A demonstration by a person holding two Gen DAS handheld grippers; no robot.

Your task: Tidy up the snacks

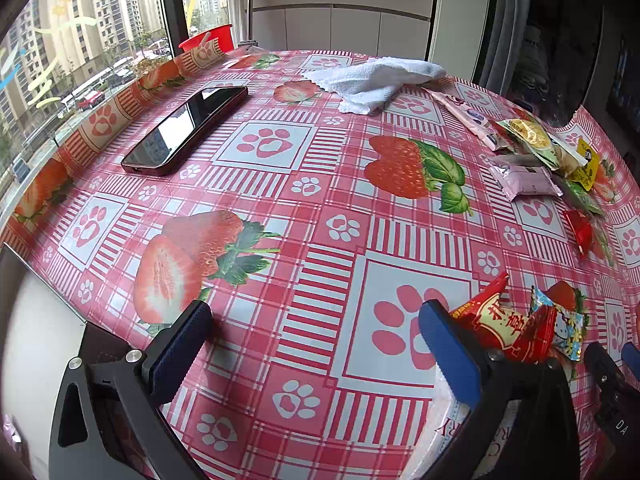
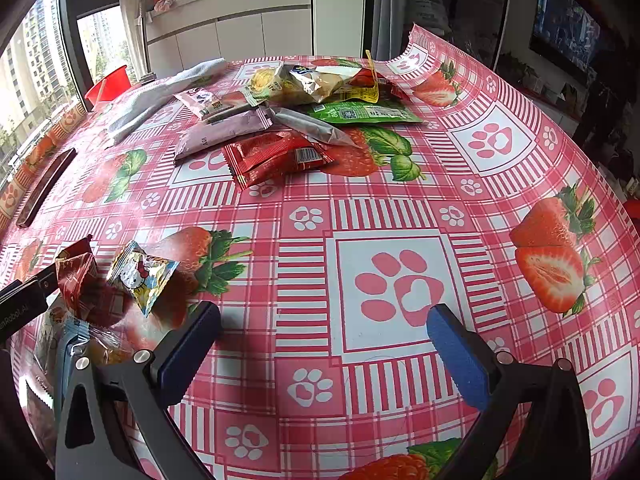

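**Two open grippers, snacks in two groups**

We see two grippers, one per view, both held low over the patterned tablecloth point(image 2: 400, 208). The left gripper point(image 1: 316, 344) has its two blue-padded fingers spread wide with only cloth between them; it grips nothing. The right gripper point(image 2: 324, 344) is spread just as wide and is likewise empty.

We count two clusters of snacks. In the right wrist view, the main pile point(image 2: 296, 120) sits in the upper middle of the frame. There we make out roughly eight packets: one red packet point(image 2: 276, 156) nearest the camera, one mauve packet point(image 2: 220, 136), one silver-grey packet point(image 2: 312, 126), one green packet point(image 2: 360, 114), one pink packet point(image 2: 200, 104), and about three yellow-and-cream bags heaped at the back, overlapping so that the exact count is uncertain.

The second cluster lies at the lower left of that frame, just beside the left finger: one red wrapped candy point(image 2: 80, 280), one Hello Kitty candy point(image 2: 140, 276), and a few more wrappers below them that we cannot count. The same two candies show at the lower right of the left wrist view.

In the left wrist view we also count one dark phone point(image 1: 184, 130) at upper left and one white towel point(image 1: 376, 78) at upper centre, well apart from each other.
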